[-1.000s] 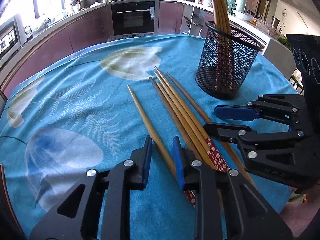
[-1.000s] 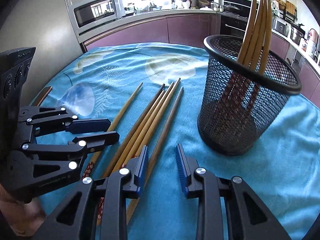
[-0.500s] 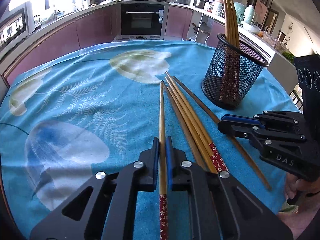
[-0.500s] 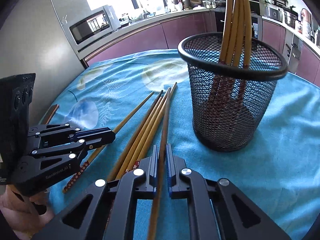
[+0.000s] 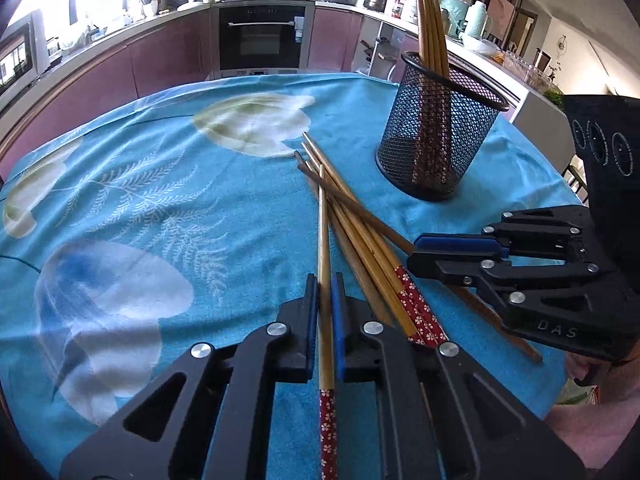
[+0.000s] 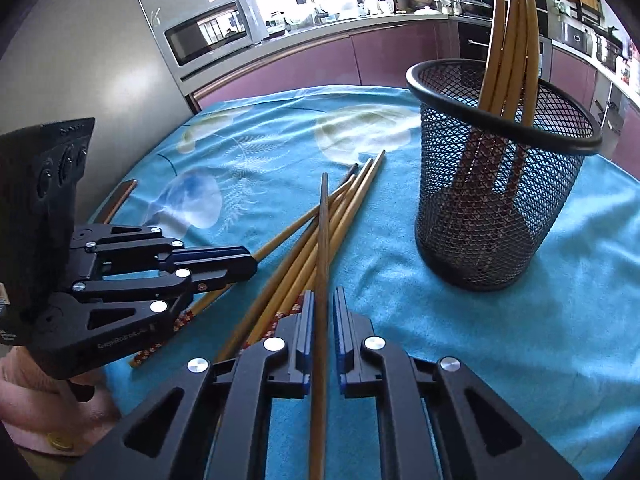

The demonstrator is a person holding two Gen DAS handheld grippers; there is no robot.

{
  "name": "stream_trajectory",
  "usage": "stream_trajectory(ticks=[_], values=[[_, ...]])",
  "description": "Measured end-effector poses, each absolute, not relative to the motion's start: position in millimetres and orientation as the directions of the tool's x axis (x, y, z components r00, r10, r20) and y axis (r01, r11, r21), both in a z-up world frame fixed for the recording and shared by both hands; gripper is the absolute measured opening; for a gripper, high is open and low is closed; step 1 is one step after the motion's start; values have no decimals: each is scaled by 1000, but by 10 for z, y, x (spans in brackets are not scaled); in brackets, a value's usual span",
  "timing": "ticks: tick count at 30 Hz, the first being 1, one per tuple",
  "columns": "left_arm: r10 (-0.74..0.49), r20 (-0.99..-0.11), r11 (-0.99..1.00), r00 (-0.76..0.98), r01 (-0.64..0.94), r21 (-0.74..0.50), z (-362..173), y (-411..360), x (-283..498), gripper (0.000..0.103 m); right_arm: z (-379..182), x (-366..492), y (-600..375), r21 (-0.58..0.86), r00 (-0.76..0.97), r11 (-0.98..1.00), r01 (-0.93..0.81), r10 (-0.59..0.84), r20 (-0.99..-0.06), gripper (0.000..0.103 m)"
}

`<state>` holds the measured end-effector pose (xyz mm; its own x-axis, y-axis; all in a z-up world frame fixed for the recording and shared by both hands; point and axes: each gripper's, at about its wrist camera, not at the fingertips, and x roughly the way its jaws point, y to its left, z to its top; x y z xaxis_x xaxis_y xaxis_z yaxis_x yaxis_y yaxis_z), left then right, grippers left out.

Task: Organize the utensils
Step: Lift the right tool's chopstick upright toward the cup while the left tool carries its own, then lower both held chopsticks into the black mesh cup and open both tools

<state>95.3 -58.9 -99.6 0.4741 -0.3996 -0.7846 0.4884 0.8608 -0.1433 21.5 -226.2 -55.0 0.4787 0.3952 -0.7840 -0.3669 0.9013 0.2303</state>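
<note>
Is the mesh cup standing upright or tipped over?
Upright: the mesh cup sits flat on the tablecloth, chopsticks poking out its top.

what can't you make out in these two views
- Back end of the right hand-held gripper's chopstick: cut off by the right view's bottom edge.
- Chopstick count in the cup: mesh blurs them, both views.
- Loose pile ends: hidden under both grippers.
- Left hand-held gripper: chopstick end cut off likewise.

- Left gripper (image 5: 324, 312): black linkage fingers, blue ribbed pads, silver screws.
- Right gripper (image 6: 321, 328): identical construction; housing marked "DAS".
- Hand (image 6: 48, 408): pink sleeve.
</note>
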Motion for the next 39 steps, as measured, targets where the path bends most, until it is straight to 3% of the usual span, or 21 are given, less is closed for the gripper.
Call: stream_trajectory(ticks=[13,26,39], values=[[-433,-759,854,486,491,-173,-837,-558,980,8,-262,92,-2442,265,539,882,-389,451,-712,6],[-588,-603,785,540,559,-265,10,-428,877,8,340,-42,-2858,318,659,864,-390,503,-559,6],[-646,-434,760,627,582,-291,762,-517,990,8,947,137,-3148,287,749,872,-397,488,-448,6]])
